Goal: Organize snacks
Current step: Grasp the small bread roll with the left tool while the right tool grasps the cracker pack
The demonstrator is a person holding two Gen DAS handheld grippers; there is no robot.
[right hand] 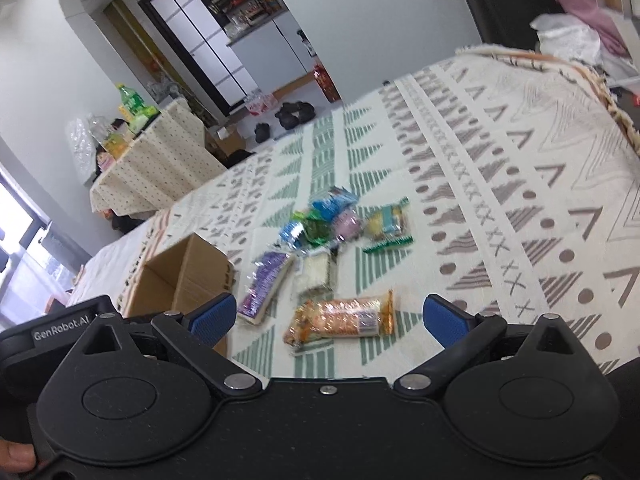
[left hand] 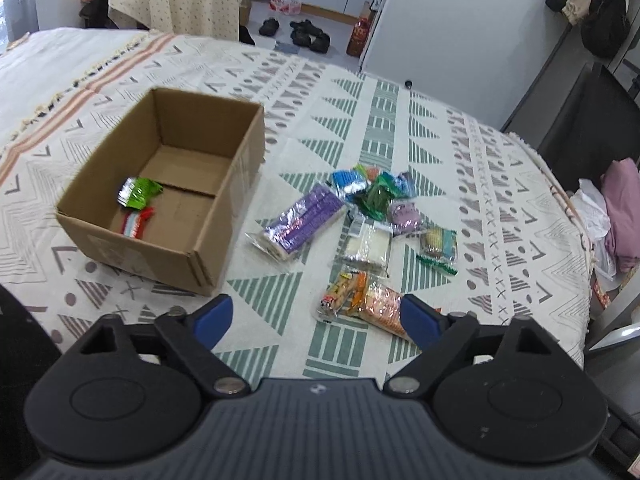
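Note:
An open cardboard box (left hand: 224,216) stands on the patterned cloth at the left and holds a green packet (left hand: 140,193) and a red-and-white packet (left hand: 137,224). To its right lies a loose pile of snacks: a purple packet (left hand: 302,220), a white packet (left hand: 368,246), an orange packet (left hand: 366,300), and several small coloured ones (left hand: 376,190). My left gripper (left hand: 318,318) is open and empty, just short of the orange packet. My right gripper (right hand: 330,316) is open and empty, with the orange packet (right hand: 340,318) between its fingers' line of sight. The box (right hand: 188,276) shows at the left there.
The patterned cloth (left hand: 400,120) covers a bed or table. A dark chair (left hand: 592,120) and pink clothes (left hand: 624,208) stand off the right edge. Shoes (left hand: 308,34) lie on the floor beyond. A side table with bottles (right hand: 132,120) stands at the far left.

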